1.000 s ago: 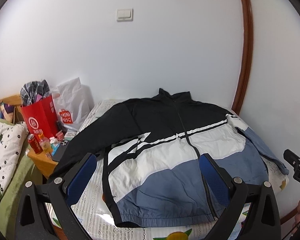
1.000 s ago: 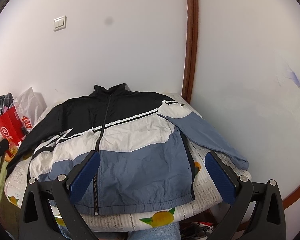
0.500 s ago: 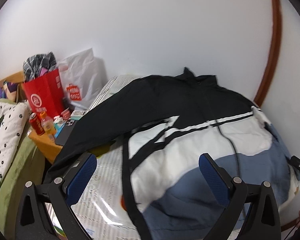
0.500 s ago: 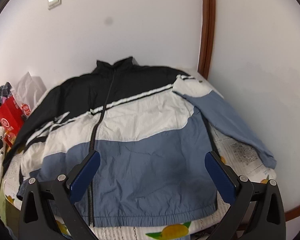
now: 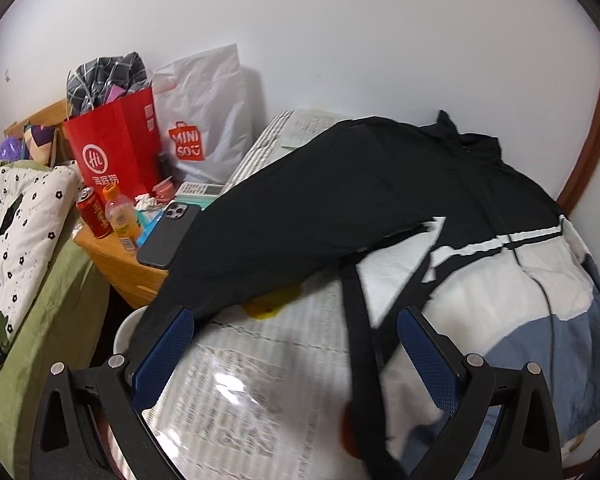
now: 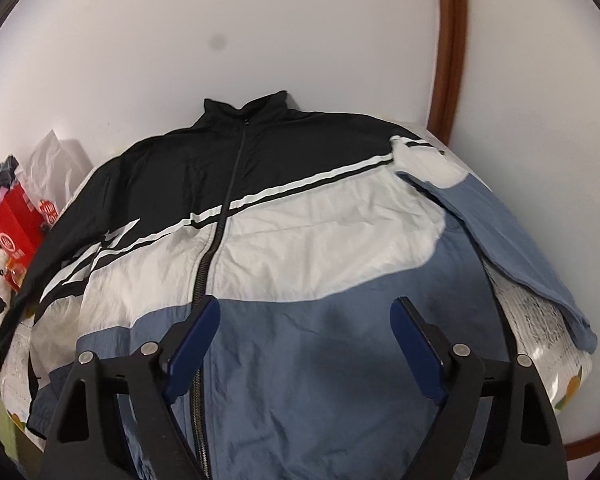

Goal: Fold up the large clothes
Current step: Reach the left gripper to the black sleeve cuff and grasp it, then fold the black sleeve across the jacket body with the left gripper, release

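The left gripper (image 5: pixel 296 344) is seen with its jaws spread wide and nothing is held between them; under the gap lies the printed bed cover (image 5: pixel 268 368), blurred and with a bright glare, so its print cannot be read. The black sleeve (image 5: pixel 284 236) of the jacket (image 5: pixel 480 264) passes just beyond the left jaw, and its cuff is hidden behind that jaw. A yellow shape (image 5: pixel 270 304) is half covered by the sleeve and cannot be identified. Inside the right jaw a black side seam of the jacket runs down and is cut off at the lower edge.

The right gripper (image 6: pixel 304 340) is also held wide open and empty, above the blue lower front of the jacket (image 6: pixel 300 248), which is spread flat on the bed, zipped up, with the collar at the wall. The hem is hidden behind the gripper body. The blue sleeve (image 6: pixel 512 248) lies beyond the right jaw and hangs over the bed edge.

Further to the left of the left jaw a wooden bedside table (image 5: pixel 124 260) carries a dark phone (image 5: pixel 168 236), a red can (image 5: pixel 96 212) and an orange-capped bottle (image 5: pixel 120 216). Behind them a red paper bag (image 5: pixel 112 152) is filled with checked cloth (image 5: pixel 104 76), the rest of its content is not to be made out. Beside it a white MINISO bag (image 5: pixel 204 112) stands at the wall; what is inside is hidden
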The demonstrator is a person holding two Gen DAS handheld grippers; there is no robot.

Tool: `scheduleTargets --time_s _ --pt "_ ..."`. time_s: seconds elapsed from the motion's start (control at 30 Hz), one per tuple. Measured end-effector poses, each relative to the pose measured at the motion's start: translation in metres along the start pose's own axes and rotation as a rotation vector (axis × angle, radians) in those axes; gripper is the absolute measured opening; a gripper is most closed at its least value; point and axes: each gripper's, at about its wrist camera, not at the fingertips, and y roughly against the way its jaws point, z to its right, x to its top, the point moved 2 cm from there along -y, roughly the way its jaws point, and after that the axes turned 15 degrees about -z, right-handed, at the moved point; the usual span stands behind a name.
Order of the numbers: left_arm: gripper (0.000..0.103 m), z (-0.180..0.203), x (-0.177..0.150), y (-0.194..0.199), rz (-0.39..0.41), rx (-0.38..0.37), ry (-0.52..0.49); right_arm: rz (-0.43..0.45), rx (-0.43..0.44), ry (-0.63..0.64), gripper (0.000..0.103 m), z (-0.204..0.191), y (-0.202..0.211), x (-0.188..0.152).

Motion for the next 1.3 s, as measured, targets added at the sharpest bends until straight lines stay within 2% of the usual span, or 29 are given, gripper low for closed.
scheduleTargets --time_s 0.2,0.33,0.53,0.73,0.83,0.9,0.93,1.0,1.07,1.3 --pt "0.097 -0.038 0.004 -0.017 -0.017 0.039 0.033 -0.027 -0.006 0.052 0.083 -0.021 -0.016 0.004" --pt "0.093 -0.059 0.001 -0.037 -0.059 0.059 0.035 -0.052 -0.017 0.061 0.083 -0.027 -0.027 0.006" --pt "0.086 -0.068 -0.003 -0.062 -0.104 0.054 0.026 -0.086 -0.020 0.059 0.083 -0.033 -0.045 0.008" --pt "0.077 -0.069 0.002 -0.075 -0.098 0.057 0.025 -0.116 -0.042 0.070 0.083 -0.038 -0.060 0.011" --pt "0.062 -0.069 0.007 -0.076 -0.085 0.060 0.043 -0.124 -0.049 0.070 0.083 -0.038 -0.064 0.015" --pt "0.047 -0.068 0.009 -0.075 -0.080 0.061 0.052 -0.126 -0.052 0.071 0.083 -0.038 -0.066 0.017" --pt "0.043 -0.068 0.010 -0.075 -0.075 0.063 0.058 -0.127 -0.053 0.071 0.083 -0.037 -0.066 0.018" --pt "0.023 -0.067 0.012 -0.075 -0.071 0.059 0.059 -0.127 -0.049 0.072 0.083 -0.036 -0.067 0.021" --pt "0.010 -0.064 0.016 -0.072 -0.068 0.045 0.060 -0.124 -0.046 0.074 0.083 -0.035 -0.066 0.024" --pt "0.006 -0.051 0.045 -0.035 0.008 0.040 0.084 -0.088 -0.025 0.084 0.083 -0.027 -0.054 0.038"
